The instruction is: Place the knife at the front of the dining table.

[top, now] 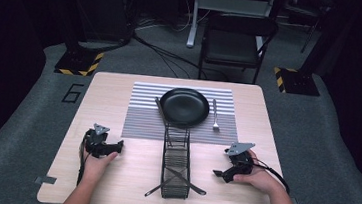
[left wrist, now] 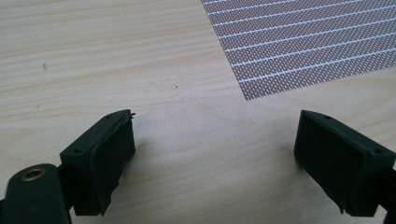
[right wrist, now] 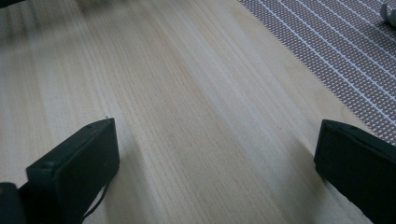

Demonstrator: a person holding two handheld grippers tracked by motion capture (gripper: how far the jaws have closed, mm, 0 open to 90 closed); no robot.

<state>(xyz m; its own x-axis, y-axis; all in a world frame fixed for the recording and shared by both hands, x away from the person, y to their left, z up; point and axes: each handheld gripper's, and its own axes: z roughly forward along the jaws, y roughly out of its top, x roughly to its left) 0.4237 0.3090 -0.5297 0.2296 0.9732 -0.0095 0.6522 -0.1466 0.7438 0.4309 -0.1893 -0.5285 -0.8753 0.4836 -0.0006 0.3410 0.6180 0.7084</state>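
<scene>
A black plate (top: 184, 106) lies on a striped placemat (top: 139, 118) at the far middle of the wooden table (top: 105, 87). A silver fork (top: 215, 116) rests to its right, and a dark utensil (top: 160, 111) to its left. A black wire rack (top: 176, 163) stands in the middle near the front, with tongs (top: 196, 186) lying across its front end. My left gripper (top: 118, 146) rests open on the wood left of the rack, its jaws wide apart over bare table (left wrist: 215, 140). My right gripper (top: 218, 173) rests open right of the rack (right wrist: 215, 154).
A black folding chair (top: 235, 42) stands beyond the table's far edge. Stands with yellow-black striped bases (top: 77, 63) sit on the grey floor at both far corners. A corner of the placemat (left wrist: 299, 42) lies ahead of the left gripper and the mat's edge (right wrist: 336, 51) lies ahead of the right gripper.
</scene>
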